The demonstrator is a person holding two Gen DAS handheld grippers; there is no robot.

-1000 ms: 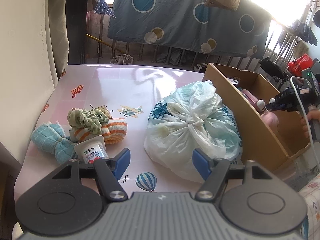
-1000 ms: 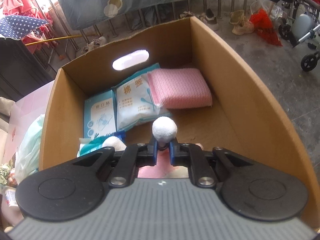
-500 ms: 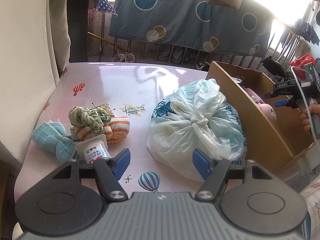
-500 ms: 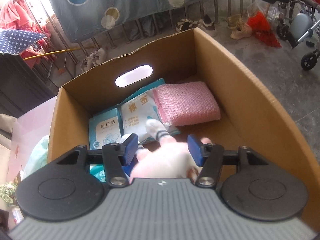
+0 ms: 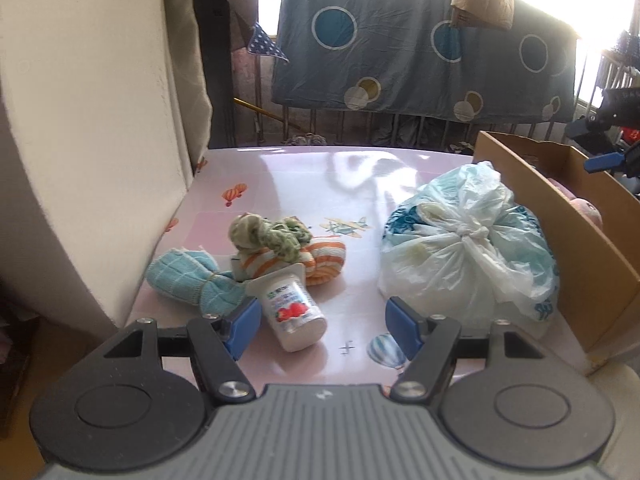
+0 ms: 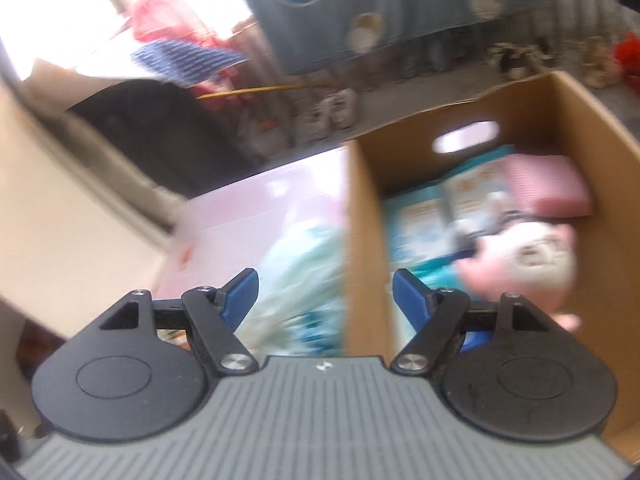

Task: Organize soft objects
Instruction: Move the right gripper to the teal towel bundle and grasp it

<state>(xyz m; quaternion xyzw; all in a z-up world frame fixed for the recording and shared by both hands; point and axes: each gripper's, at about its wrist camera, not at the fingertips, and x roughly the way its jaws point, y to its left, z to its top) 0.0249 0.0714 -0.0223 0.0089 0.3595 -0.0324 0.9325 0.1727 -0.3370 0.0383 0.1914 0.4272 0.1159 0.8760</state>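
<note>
Two grippers stand wide and empty. Between the left gripper (image 5: 322, 326) fingers, nearer the left one, a yogurt cup (image 5: 291, 311) lies on its side, long axis running away from the fingers, base toward them. The right gripper (image 6: 325, 295) has just opened; right of its fingers, a pink plush toy (image 6: 524, 258) rests in the cardboard box (image 6: 364, 216) with packets and a pink sponge (image 6: 548, 186).

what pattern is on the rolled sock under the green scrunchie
Orange and white stripes on the rolled sock, clearest in the left wrist view.

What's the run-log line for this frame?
left gripper: open, over yogurt cup | right gripper: jaws just opened, empty | pink plush toy: in cardboard box
</note>
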